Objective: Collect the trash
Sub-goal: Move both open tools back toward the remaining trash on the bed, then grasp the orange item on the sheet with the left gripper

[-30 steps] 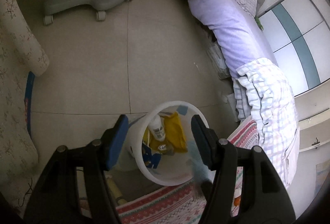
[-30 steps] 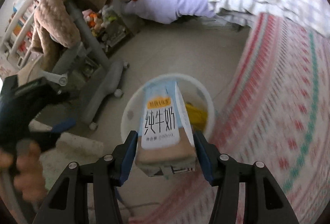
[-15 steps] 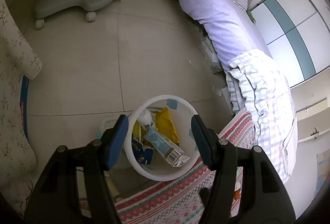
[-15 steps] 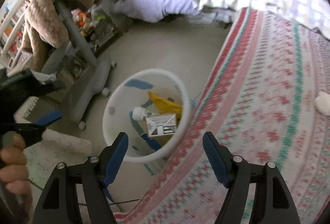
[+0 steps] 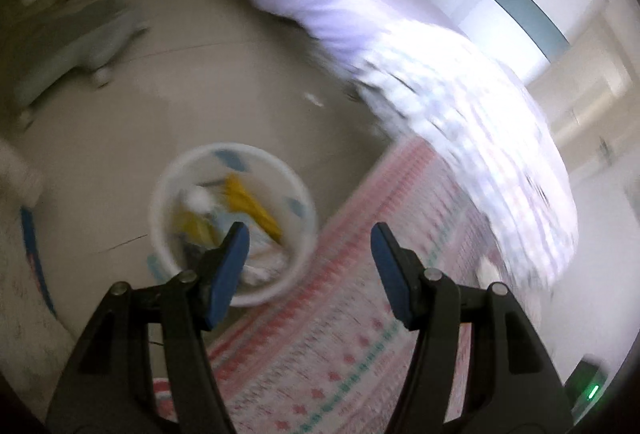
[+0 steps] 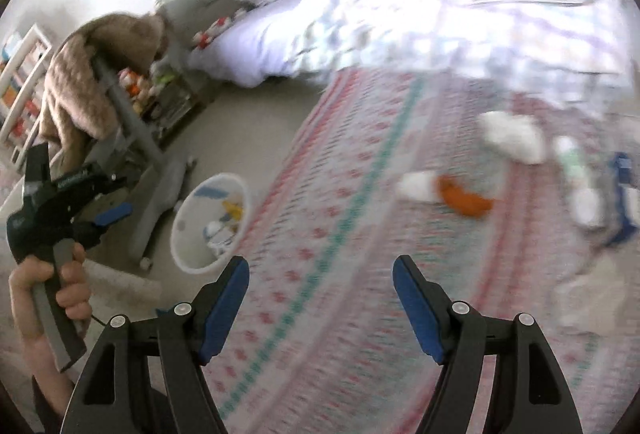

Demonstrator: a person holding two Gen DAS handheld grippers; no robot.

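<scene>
Both hand-held grippers, left [image 5: 306,254] and right [image 6: 320,290], gape wide and empty above a patterned rug [image 6: 340,234] (blurred); a white bin [image 5: 234,222] holds trash.

I see the bin [image 6: 212,222] on the floor just left of the rug [image 6: 340,234], with scattered trash [image 6: 464,198] lying on the rug's far right.

Left wrist view looks steeply down past its fingers [image 5: 236,258], white bin [image 5: 234,226] just beyond the left one. Right wrist view sits higher and faces across the rug [image 6: 360,234]. Shared: bin [image 6: 212,222], rug, bed [image 6: 360,22].
</scene>
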